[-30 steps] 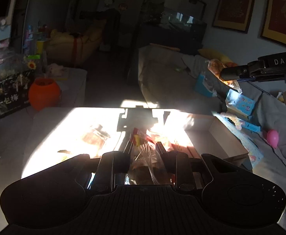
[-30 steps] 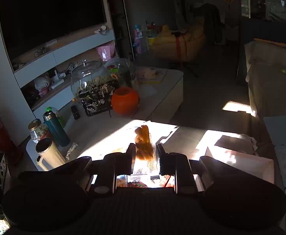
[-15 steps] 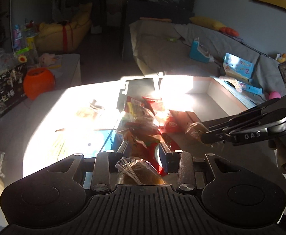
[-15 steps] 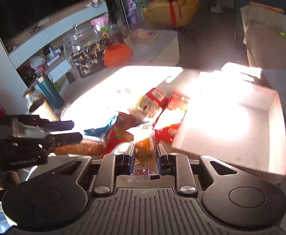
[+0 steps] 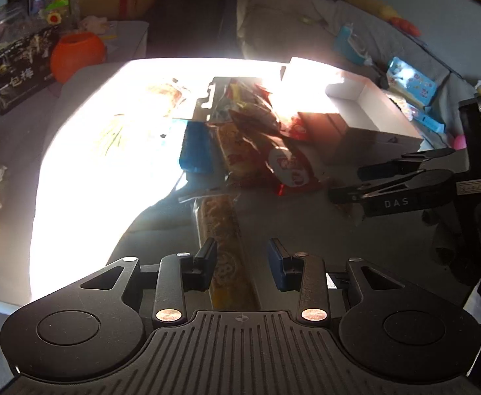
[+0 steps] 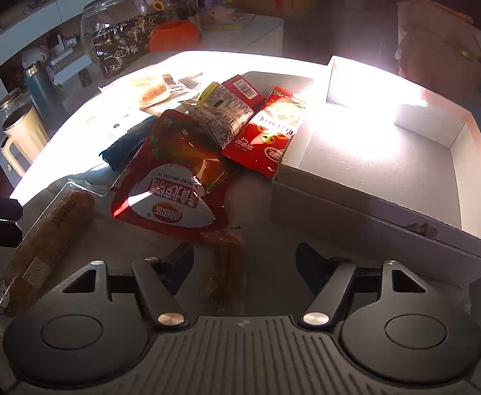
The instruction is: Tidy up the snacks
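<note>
Left gripper point(image 5: 243, 256) has jaws spread apart, holding nothing; a long brown bread stick in clear wrap point(image 5: 222, 230) lies on the table btwn the fingers, closer to the left one, w/ clear space on the right side. Can't tell if the left pad touches the wrap. Right gripper point(image 6: 245, 261) is likewise wide apart, empty; a small amber snack pack in clear film point(image 6: 225, 263) sits on the tabletop btwn its fingers, not pinched. In the left wrist view the right gripper shows from the side at right, low over the table.

Snack pile sits mid-table, partly in hard sun glare: big red-and-white pouch point(image 6: 171, 197) nearest the right gripper, red sachet point(image 6: 266, 135) leaning against the wall of the white cardboard box point(image 6: 372, 204), a printed clear pack point(image 6: 222, 115) on top of the pile, blue packet point(image 6: 125, 146) on the left side, and a wrapped bread roll point(image 6: 151, 90) lying apart at the far side in the sun. The box is open-topped, just right of the pile, nothing visible inside.

Beyond the grey table point(image 6: 135, 240): a glass jar w/ lid point(image 6: 118, 29), an orange pot point(image 6: 173, 34), a cream jug point(image 6: 23, 135).
</note>
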